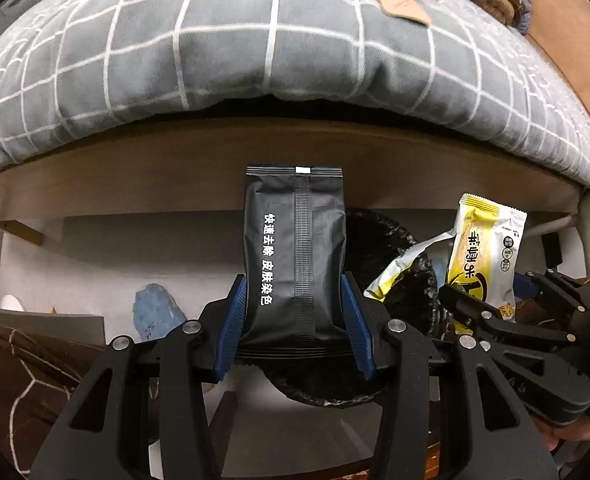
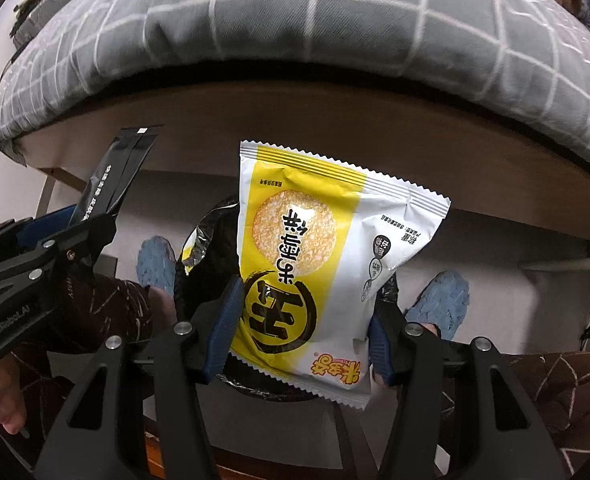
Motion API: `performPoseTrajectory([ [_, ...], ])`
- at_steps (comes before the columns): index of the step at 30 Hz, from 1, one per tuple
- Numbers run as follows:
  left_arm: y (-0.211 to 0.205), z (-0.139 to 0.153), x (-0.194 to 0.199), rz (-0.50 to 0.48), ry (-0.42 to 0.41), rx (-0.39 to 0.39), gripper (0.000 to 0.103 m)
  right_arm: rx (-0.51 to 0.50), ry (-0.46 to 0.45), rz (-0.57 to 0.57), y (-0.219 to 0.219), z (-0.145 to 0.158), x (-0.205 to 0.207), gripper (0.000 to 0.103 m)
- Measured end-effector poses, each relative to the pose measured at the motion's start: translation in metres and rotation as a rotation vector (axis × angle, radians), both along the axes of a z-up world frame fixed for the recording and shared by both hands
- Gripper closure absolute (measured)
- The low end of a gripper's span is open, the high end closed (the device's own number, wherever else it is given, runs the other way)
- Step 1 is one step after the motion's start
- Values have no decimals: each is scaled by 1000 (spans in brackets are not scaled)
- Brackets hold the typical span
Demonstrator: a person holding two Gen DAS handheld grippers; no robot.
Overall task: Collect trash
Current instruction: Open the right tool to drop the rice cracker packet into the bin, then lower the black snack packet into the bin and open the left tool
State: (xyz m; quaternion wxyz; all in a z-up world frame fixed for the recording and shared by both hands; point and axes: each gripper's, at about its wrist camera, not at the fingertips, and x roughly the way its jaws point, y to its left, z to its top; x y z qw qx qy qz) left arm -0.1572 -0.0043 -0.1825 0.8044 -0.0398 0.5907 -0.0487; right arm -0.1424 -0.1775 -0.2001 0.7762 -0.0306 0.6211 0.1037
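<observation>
Left gripper (image 1: pixel 295 320): blue-padded fingers clamped on the lower sides of a matte black foil sachet (image 1: pixel 295 248), held upright above the round bin lined with a black plastic bag (image 1: pixel 411 280) on the floor beside the bed. Right gripper (image 2: pixel 303 336): fingers clamped on a yellow-and-white plastic snack wrapper (image 2: pixel 315 256), also directly over the liner mouth.

Risks, left to right:
- Black sachet sits over the bin's left rim, not its centre. Released here, it may clip the rim and land on the floor near the blue slipper (image 1: pixel 155 312).
- A crumpled yellow-white wrapper (image 1: pixel 407 260) already lies over the liner edge; a drop could knock it out.
- Snack wrapper is light and wide, gripped only near its bottom. It may flutter sideways or stick to a pad on release.
- 2 grippers close together over 1 small opening: collision likely if both descend.

Writing: sachet reads 快速去除 皮肤染色 in white. Snack wrapper shows 米多奇 in orange, large black characters upside down, fine print unreadable. Left gripper body reads "GenRobot.AI".
</observation>
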Motion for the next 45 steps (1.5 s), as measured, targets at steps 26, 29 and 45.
performPoseTrajectory([
  [26, -39, -14, 16, -60, 35, 8, 57, -71, -78, -107, -32, 4, 13, 9],
  [29, -50, -17, 16, -87, 29, 12, 57, -83, -95, -141, -44, 9, 14, 9],
  [45, -83, -45, 11, -131, 93, 16, 57, -47, -68, -227, -88, 2, 14, 9],
])
